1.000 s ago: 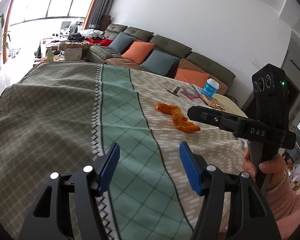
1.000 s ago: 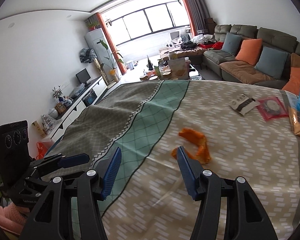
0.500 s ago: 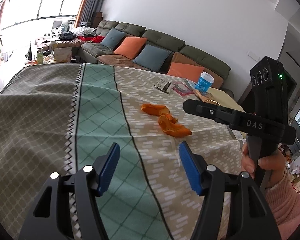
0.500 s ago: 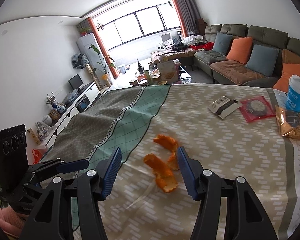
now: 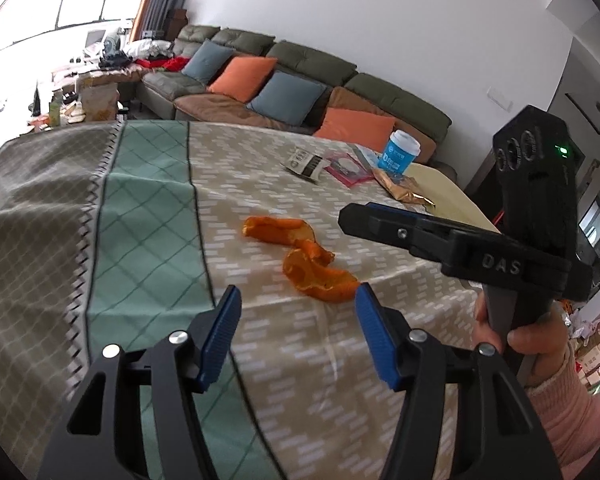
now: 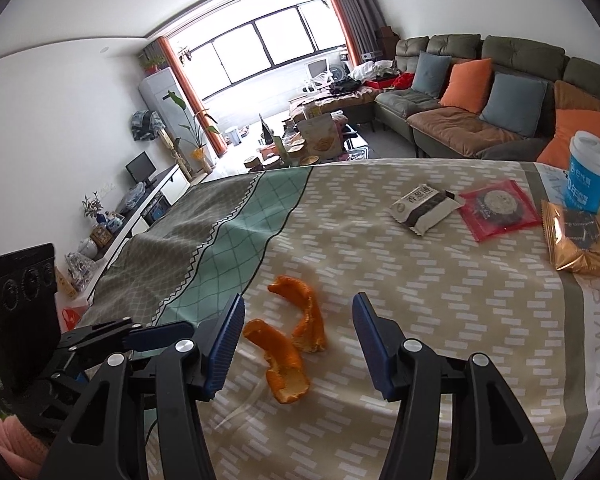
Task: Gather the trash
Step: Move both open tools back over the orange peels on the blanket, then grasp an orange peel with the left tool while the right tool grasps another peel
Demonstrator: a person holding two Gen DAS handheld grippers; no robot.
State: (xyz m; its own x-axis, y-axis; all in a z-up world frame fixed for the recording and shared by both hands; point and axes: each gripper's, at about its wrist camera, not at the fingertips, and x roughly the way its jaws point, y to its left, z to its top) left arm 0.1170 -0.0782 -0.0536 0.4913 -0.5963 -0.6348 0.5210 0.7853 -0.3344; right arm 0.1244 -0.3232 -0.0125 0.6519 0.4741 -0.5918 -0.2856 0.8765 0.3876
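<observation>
Curled pieces of orange peel (image 6: 290,344) lie on the beige part of a patterned tablecloth (image 6: 440,292) that covers the worktop, just right of its green diamond-patterned stripe (image 6: 244,232). The right gripper (image 6: 298,342) hangs above the peel with its blue-padded jaws spread wide and empty, the peel showing between them. The left gripper (image 5: 296,332) is likewise released and empty, its jaws apart just short of the nearest peel piece (image 5: 318,276). In the left wrist view the right gripper (image 5: 352,220) reaches in from the right side, gripped by a hand (image 5: 520,336) in a pink sleeve. Toward the far end of the cloth rest a white-and-black snack packet (image 6: 424,210), a red wrapper (image 6: 498,210), a gold foil packet (image 6: 580,240) and a blue paper cup (image 6: 588,172) with a white lid. A sofa (image 6: 500,92) with orange and grey-blue cushions stands beyond.
</observation>
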